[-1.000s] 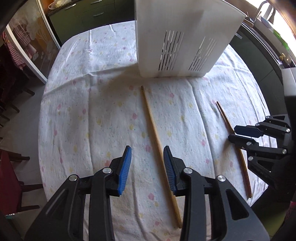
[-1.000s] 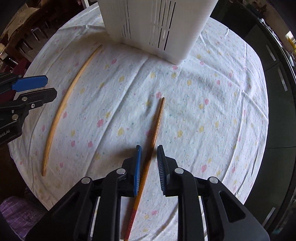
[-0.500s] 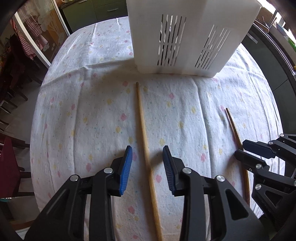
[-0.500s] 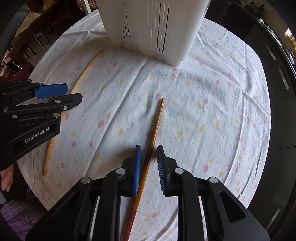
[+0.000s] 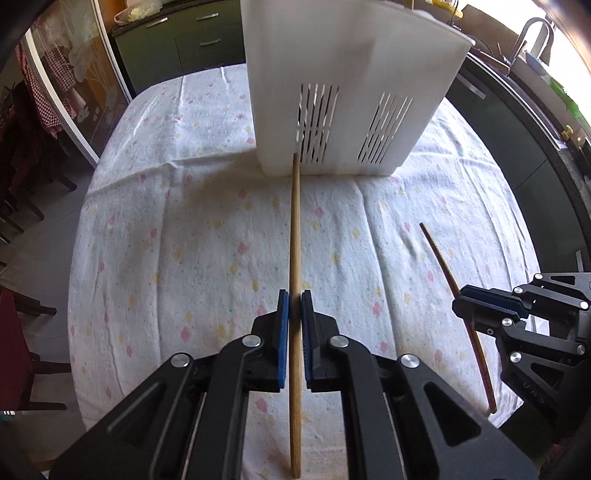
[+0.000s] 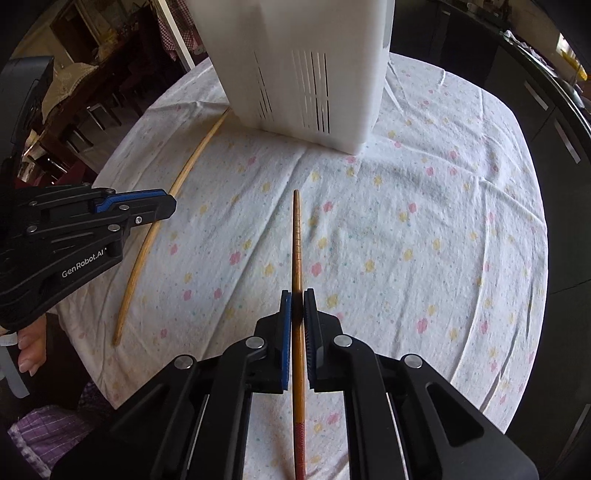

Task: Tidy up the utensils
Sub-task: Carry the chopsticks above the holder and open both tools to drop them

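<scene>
My left gripper is shut on a long pale wooden chopstick that points straight ahead at the white slotted utensil holder. My right gripper is shut on a darker brown chopstick with a red end, also pointing toward the holder. Each gripper shows in the other's view: the right one at the right with the dark chopstick, the left one at the left with the pale chopstick.
The table has a white cloth with small flowers. Dark green cabinets stand behind it. A counter with a sink tap runs along the right. Chairs stand at the left.
Both grippers have closed on their chopsticks. The left gripper centred on the pale chopstick. Both views now sit lower and closer to the table.
</scene>
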Demonstrator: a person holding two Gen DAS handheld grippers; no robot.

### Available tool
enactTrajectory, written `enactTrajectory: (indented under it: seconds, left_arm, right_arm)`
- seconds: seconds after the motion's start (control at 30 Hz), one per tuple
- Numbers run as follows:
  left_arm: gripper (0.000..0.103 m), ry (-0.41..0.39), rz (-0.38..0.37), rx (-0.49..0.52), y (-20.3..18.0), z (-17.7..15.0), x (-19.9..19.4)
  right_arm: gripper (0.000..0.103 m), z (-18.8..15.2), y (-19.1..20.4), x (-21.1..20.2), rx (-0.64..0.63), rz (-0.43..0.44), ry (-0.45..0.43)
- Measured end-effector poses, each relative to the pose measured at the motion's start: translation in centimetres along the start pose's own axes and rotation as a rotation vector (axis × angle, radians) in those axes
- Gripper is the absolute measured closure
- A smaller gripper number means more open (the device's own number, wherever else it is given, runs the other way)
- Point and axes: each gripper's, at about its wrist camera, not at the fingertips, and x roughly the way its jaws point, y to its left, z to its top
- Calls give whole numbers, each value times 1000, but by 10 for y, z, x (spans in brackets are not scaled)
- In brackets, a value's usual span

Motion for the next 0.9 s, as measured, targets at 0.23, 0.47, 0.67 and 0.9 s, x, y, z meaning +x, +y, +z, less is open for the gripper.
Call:
enactTrajectory:
  seconds: [0.23, 0.47, 0.67, 0.9]
  left_arm:
    - [97, -145, -49, 33, 10, -10, -66]
    - [97, -250, -88, 66, 9, -14, -122]
    - [97, -321, -97, 95, 3, -5, -157]
    - [97, -372, -85, 125, -5, 25, -185]
  right_arm:
    - [96, -27, -2, -68, 35, 53, -194]
    - [96, -38, 9, -120, 49, 72, -331]
    - [96, -23, 18, -157, 30, 74, -420]
    - [96, 21, 26, -197, -5, 58, -486]
